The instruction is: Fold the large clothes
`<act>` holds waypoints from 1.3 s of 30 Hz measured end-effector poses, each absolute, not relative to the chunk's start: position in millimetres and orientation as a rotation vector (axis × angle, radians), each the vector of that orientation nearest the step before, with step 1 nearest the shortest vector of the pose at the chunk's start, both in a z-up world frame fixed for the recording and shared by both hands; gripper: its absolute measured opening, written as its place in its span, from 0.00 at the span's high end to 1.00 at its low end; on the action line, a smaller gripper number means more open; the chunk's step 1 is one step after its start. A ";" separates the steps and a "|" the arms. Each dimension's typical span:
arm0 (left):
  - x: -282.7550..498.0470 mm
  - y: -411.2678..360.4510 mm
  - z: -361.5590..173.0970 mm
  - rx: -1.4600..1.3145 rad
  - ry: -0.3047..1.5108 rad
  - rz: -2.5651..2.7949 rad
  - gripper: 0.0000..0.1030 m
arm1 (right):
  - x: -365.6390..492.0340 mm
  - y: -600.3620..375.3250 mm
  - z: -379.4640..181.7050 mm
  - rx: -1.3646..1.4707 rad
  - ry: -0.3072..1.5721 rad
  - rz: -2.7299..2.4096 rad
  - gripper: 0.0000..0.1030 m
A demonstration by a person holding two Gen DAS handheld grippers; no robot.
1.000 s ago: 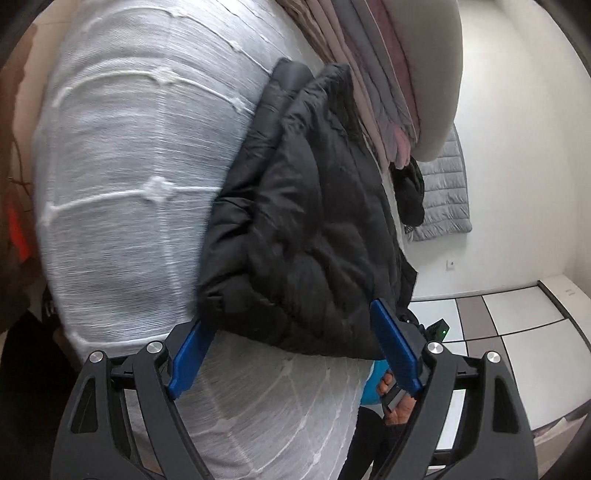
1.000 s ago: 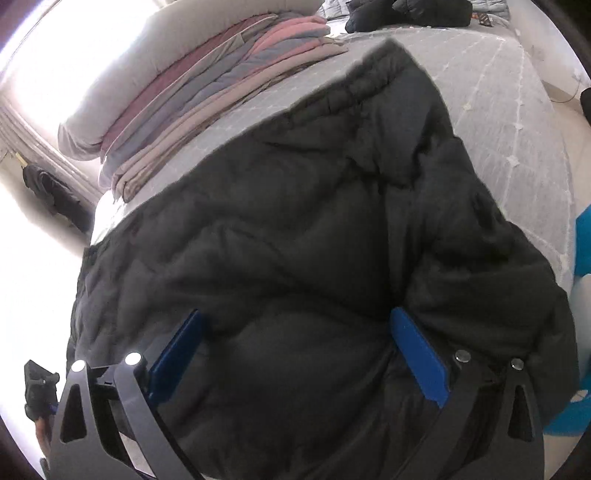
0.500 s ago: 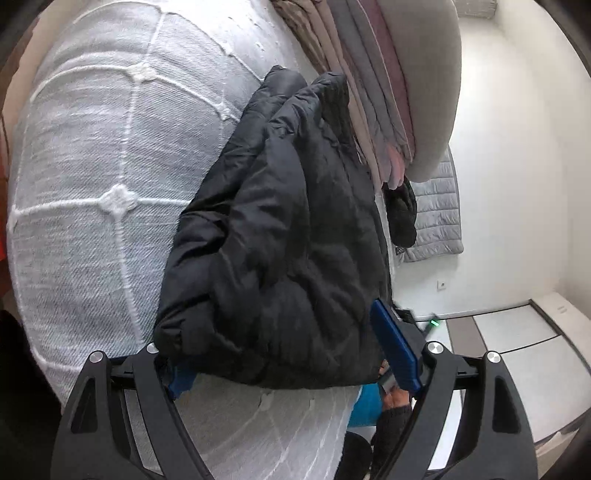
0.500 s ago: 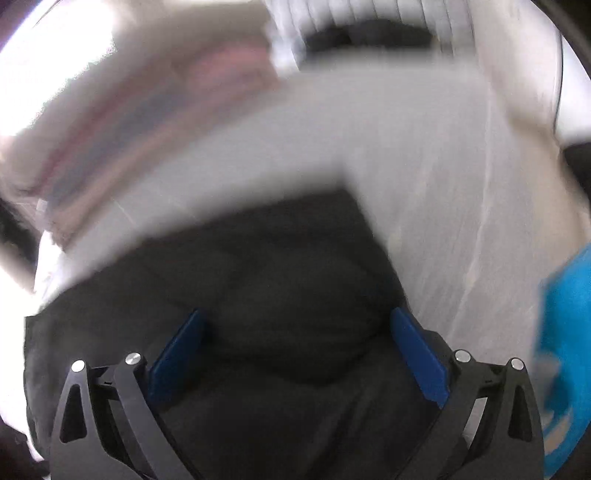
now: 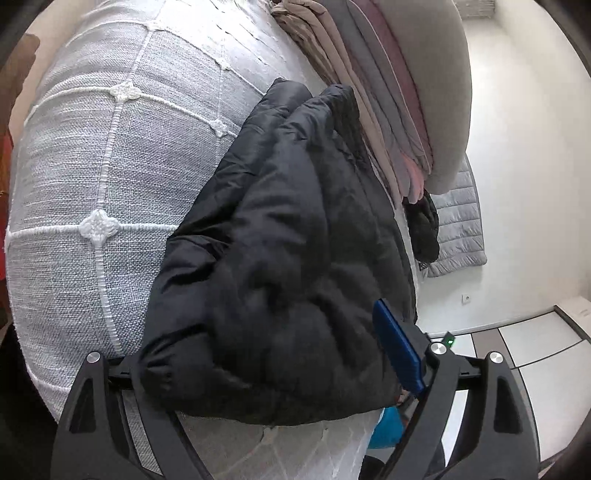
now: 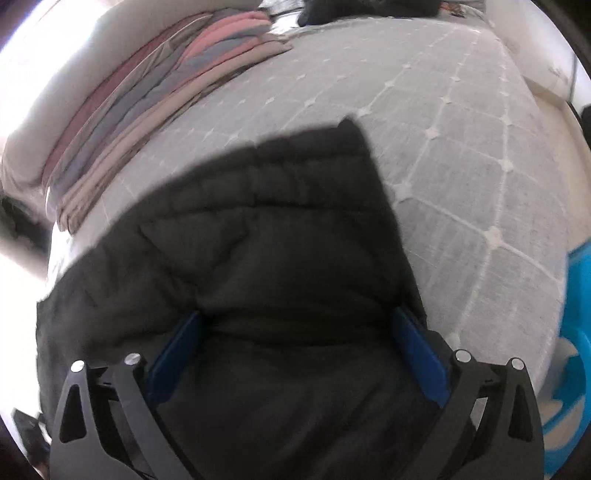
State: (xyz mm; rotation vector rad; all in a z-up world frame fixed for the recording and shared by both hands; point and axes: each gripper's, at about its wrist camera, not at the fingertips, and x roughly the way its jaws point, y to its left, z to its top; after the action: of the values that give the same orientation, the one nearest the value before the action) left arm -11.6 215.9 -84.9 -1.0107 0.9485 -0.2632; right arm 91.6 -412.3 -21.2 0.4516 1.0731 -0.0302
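A black puffer jacket (image 5: 295, 258) lies folded into a thick bundle on the grey-white bedspread (image 5: 110, 166). My left gripper (image 5: 288, 321) stands wide at the bundle's near end. The jacket bulges between its fingers and hides the left blue pad, while the right blue pad (image 5: 397, 347) rests against the jacket's edge. In the right wrist view the same jacket (image 6: 280, 258) fills the lower half. My right gripper (image 6: 297, 315) points steeply down onto it, jaws wide, both blue pads sunk into the puffy fabric on either side of a hump.
A stack of folded clothes (image 5: 369, 92) under a pale pillow (image 5: 436, 74) lies along the bed's edge just beyond the jacket. Dark garments (image 6: 369, 7) sit at the bed's far end. A grey quilted item (image 5: 458, 229) hangs on the wall. Something bright blue (image 6: 576, 332) is beside the bed.
The left gripper has slid forward, so the jacket's near end now lies between its fingers and covers the left pad. In the right view the jacket reaches less far and more bedspread shows.
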 end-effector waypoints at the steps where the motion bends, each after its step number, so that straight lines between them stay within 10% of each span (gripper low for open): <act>1: -13.2 218.6 -86.2 -1.010 0.947 -0.265 0.21 | 83.9 -406.0 -11.8 0.455 1.035 -0.009 0.05; 13: -23.6 215.0 -86.6 -0.993 0.926 -0.257 0.27 | 72.2 -271.1 -8.7 0.003 1.055 0.150 0.05; 26: -23.2 221.1 -91.3 -1.016 0.939 -0.265 0.27 | 39.0 -388.5 96.2 0.438 0.724 0.047 0.05; 39: -20.0 224.4 -92.9 -1.022 0.941 -0.271 0.27 | 84.0 -405.0 -5.8 0.539 0.980 0.016 0.05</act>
State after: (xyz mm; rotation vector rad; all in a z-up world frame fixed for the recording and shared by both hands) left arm -20.0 224.4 -92.9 -1.0215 0.9411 -0.2715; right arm 84.0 -405.0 -5.8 0.5393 0.9800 0.0157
